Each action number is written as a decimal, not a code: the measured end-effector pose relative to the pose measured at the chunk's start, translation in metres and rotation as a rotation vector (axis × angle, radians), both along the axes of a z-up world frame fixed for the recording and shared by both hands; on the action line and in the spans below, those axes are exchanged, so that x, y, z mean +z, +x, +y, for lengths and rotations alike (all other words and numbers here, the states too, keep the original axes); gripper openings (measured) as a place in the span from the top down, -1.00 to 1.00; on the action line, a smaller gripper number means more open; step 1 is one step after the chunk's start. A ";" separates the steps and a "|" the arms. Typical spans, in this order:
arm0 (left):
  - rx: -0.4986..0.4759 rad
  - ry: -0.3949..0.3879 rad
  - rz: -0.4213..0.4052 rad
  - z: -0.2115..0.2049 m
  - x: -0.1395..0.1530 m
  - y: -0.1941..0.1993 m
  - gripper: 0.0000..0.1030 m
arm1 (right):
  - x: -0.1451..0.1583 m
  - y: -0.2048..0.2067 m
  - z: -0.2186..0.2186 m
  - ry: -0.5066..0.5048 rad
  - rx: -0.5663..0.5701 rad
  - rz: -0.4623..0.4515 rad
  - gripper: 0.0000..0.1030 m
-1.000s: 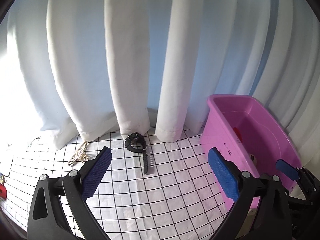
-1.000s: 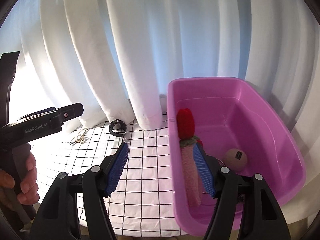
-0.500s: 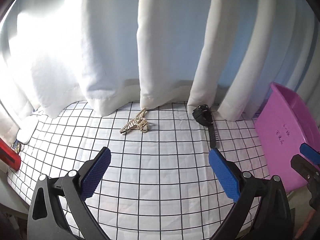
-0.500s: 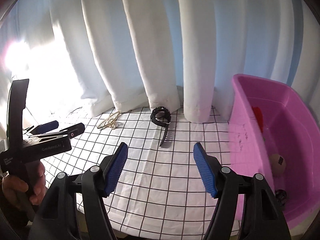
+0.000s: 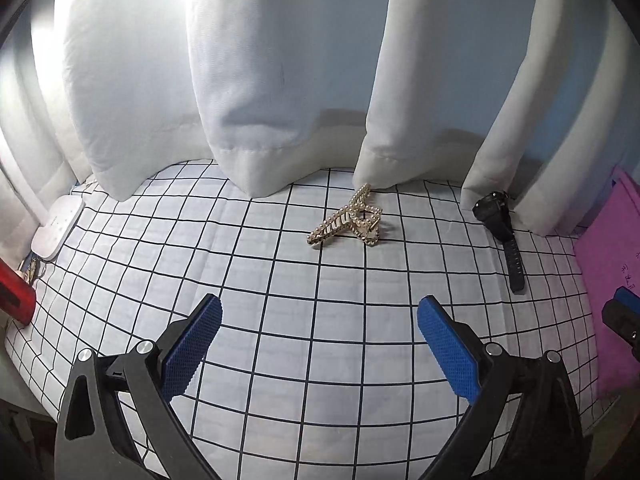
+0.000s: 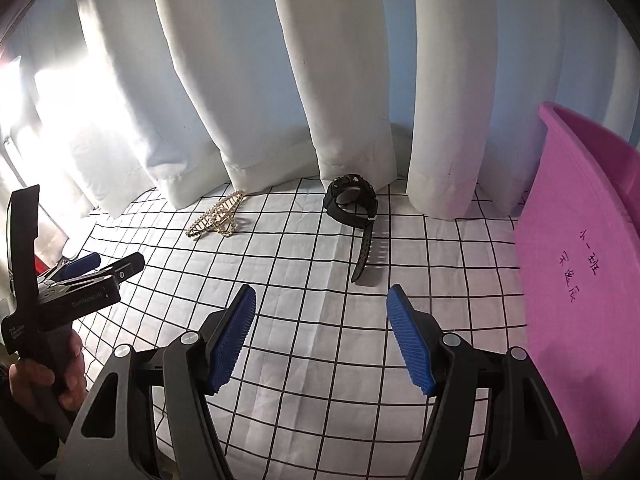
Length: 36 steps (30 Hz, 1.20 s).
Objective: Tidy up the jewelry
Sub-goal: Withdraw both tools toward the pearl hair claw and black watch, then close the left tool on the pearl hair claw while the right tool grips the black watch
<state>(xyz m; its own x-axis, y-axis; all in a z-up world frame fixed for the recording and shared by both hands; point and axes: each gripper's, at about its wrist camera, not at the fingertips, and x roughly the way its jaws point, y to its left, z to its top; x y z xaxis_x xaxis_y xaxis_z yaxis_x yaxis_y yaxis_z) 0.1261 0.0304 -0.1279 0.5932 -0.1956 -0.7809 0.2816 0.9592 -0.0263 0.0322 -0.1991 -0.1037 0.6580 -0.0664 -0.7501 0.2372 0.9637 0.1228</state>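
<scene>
Pearl-studded and gold-toned, the hair claw clip [image 5: 347, 220] lies on the white tablecloth [image 5: 280, 320] with its black grid, close to the hem of the white curtain [image 5: 248, 80]. From the left gripper [image 5: 320, 328], whose blue-padded jaws stand wide with only bare cloth between them, the clip sits at about twelve o'clock, well ahead of the fingertips and untouched. A black wristwatch [image 5: 498, 232] lies at roughly two o'clock from that gripper, its case near the curtain fold and its strap trailing toward the camera. The outer wall of a pink plastic tub [image 5: 608, 280] fills the three o'clock edge, and a tip of the other gripper shows in front of it. At nine o'clock a white flat device [image 5: 58, 222] rests on the cloth, with a red object [image 5: 14, 296] just below it.

In the right wrist view, the right gripper [image 6: 322, 320] also stands wide and holds nothing. The wristwatch [image 6: 352, 204] lies at twelve to one o'clock ahead of it, apart from the pads, its strap end pointing back toward the right pad. The clip [image 6: 218, 218] is at about eleven o'clock, farther off. The tub [image 6: 580, 260], with handwritten marks on its wall, stands at three o'clock. A hand [image 6: 52, 372] at eight o'clock grips the left gripper's handle.
</scene>
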 end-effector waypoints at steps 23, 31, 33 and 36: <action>-0.156 0.018 -0.038 -0.049 -0.071 0.086 -0.87 | -0.084 0.107 -0.037 0.012 -0.072 0.083 -0.26; -0.176 0.027 -0.067 -0.059 -0.076 0.097 -0.87 | -0.095 0.129 -0.044 -0.004 -0.084 0.101 -0.26; -0.175 0.018 -0.059 -0.060 -0.076 0.100 -0.87 | -0.097 0.133 -0.045 -0.013 -0.087 0.103 -0.26; -0.176 0.018 -0.056 -0.064 -0.077 0.110 -0.87 | -0.101 0.142 -0.048 -0.031 -0.091 0.119 -0.26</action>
<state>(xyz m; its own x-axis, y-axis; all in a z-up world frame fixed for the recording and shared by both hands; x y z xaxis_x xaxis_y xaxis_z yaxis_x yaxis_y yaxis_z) 0.2363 -0.0333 -0.2048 0.5937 -0.2861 -0.7521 0.4455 0.8952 0.0111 0.1744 -0.2472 -0.2047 0.5551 -0.1454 -0.8190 0.3345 0.9405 0.0597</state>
